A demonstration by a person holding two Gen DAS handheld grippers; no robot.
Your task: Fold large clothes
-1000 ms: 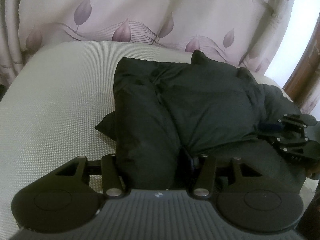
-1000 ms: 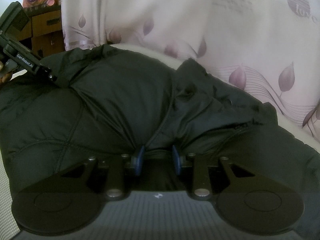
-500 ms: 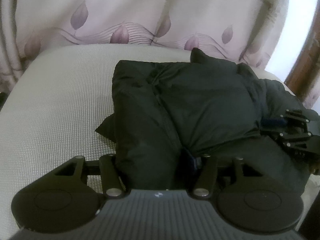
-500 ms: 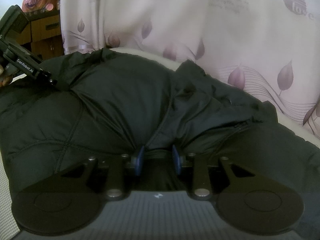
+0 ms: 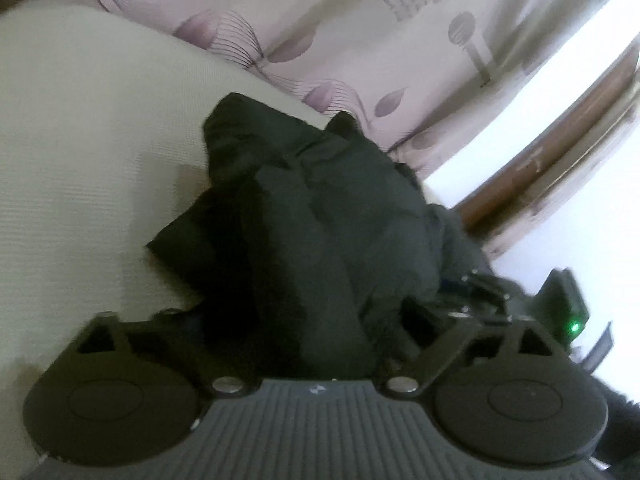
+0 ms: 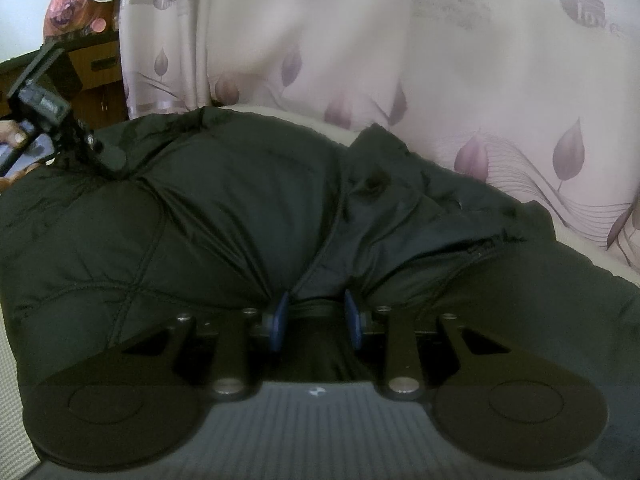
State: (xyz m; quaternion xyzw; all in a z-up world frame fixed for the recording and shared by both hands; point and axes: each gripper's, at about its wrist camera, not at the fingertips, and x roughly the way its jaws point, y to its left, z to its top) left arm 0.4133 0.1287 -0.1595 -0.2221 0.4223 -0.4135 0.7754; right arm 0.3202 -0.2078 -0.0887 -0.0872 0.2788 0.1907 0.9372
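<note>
A black puffer jacket (image 5: 320, 216) lies bunched and partly folded on a pale grey woven cushion (image 5: 80, 140); it fills the right wrist view (image 6: 240, 220). My left gripper (image 5: 312, 320) has a thick fold of the jacket between its jaws; its fingertips are hidden by the cloth. My right gripper (image 6: 316, 312) is shut on a pinch of jacket fabric between its blue pads (image 6: 280, 314). The right gripper's body shows at the right of the left wrist view (image 5: 520, 300). The left gripper shows at the far left of the right wrist view (image 6: 52, 120).
A pale curtain with purple leaf prints (image 6: 400, 60) hangs close behind the cushion. A brown wooden frame (image 5: 560, 128) and a bright window stand at the right. A wooden cabinet (image 6: 96, 68) stands at the far left behind the curtain.
The left gripper has tilted and swung so its view is rolled and blurred, and the jacket fold in it has lifted and bunched. The right gripper holds its pinch almost still.
</note>
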